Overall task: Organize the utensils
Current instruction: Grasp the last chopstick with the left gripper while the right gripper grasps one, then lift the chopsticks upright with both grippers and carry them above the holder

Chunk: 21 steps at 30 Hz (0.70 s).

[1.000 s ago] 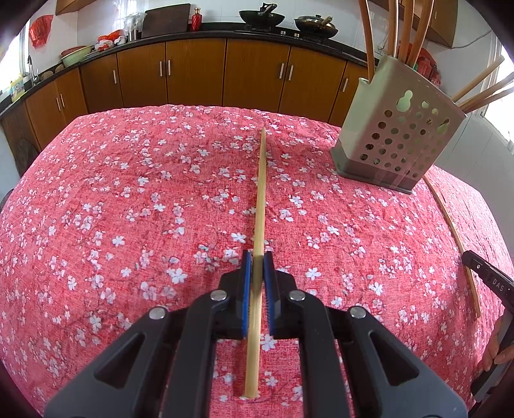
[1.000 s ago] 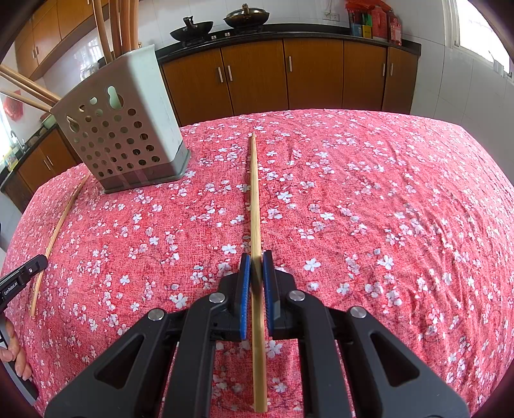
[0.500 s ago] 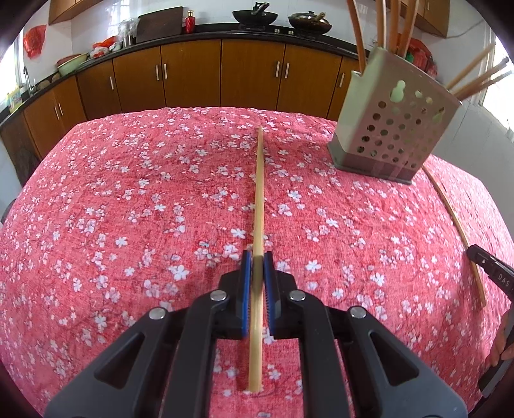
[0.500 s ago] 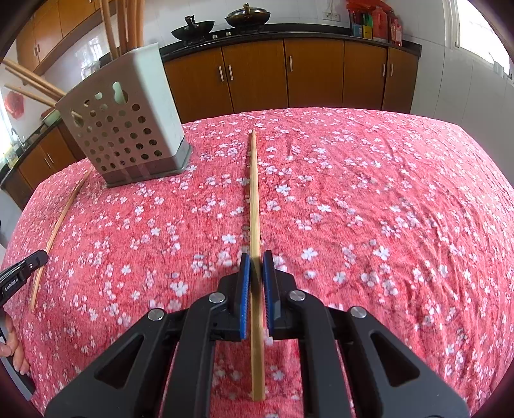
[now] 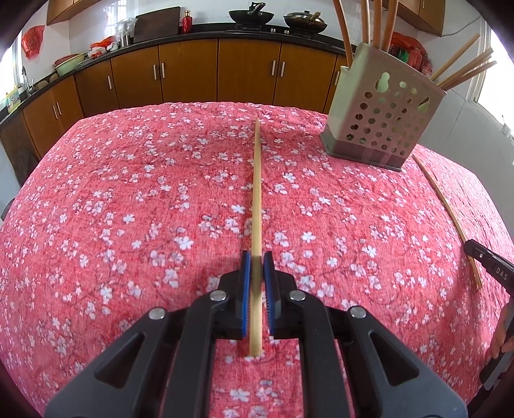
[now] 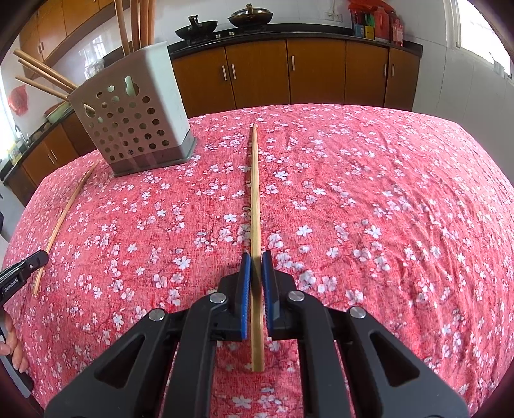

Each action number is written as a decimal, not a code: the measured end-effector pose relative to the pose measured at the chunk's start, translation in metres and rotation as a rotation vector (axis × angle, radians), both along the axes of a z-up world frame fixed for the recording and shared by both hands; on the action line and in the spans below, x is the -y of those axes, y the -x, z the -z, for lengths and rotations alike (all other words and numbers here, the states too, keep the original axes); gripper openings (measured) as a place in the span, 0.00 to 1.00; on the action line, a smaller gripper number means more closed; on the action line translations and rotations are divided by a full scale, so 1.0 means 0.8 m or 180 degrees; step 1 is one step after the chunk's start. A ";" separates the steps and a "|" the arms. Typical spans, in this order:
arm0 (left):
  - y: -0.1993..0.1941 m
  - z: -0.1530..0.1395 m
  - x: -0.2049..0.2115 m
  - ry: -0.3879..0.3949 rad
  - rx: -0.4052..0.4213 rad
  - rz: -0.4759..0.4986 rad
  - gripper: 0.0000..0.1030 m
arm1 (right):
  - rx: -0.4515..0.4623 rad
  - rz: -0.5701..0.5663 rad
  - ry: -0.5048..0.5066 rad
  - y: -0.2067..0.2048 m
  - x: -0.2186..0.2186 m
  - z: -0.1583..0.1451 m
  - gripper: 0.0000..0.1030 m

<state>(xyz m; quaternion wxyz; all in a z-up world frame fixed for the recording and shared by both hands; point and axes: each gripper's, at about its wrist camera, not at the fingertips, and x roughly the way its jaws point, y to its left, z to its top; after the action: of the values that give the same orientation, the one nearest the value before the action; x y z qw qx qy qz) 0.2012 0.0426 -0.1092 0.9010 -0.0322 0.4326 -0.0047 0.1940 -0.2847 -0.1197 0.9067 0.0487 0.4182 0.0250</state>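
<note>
Clearly, each hand-held gripper, left and right, pinching 1 slim bamboo chopstick, perforated grey holder, floral cloth

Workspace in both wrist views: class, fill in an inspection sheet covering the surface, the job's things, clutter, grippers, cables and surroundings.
Surface: red floral tablecloth, wrinkled, covering the table.
Job's things: perforated utensil holder upright on the cloth, with standing chopsticks in it; first chopstick and second chopstick are outside it, each in a gripper.
Clutter: nothing seen on the cloth.
Grippers: left gripper shut on the first chopstick; right gripper shut on the second chopstick.
Cables: nothing seen on the table.
Surroundings: brown kitchen cabinets beyond the table, woks on the counter.
</note>
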 end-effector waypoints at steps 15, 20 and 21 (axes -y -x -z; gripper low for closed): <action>0.012 -0.075 -0.015 0.0105 0.0388 0.0026 0.08 | 0.0593 0.0064 -0.0036 0.030 0.016 -0.092 0.08; 0.022 -0.130 -0.023 0.0244 0.0776 -0.0008 0.08 | 0.1023 0.0079 -0.0037 0.044 0.023 -0.144 0.08; 0.021 -0.138 -0.025 0.0264 0.0827 -0.0014 0.08 | 0.1068 0.0083 -0.0042 0.046 0.024 -0.150 0.08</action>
<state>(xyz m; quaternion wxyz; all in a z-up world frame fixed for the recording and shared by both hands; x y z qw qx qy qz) 0.1847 0.0622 0.0016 0.9473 -0.0695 0.3117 -0.0247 0.1575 -0.3035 0.0002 0.9637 0.0552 0.2601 0.0237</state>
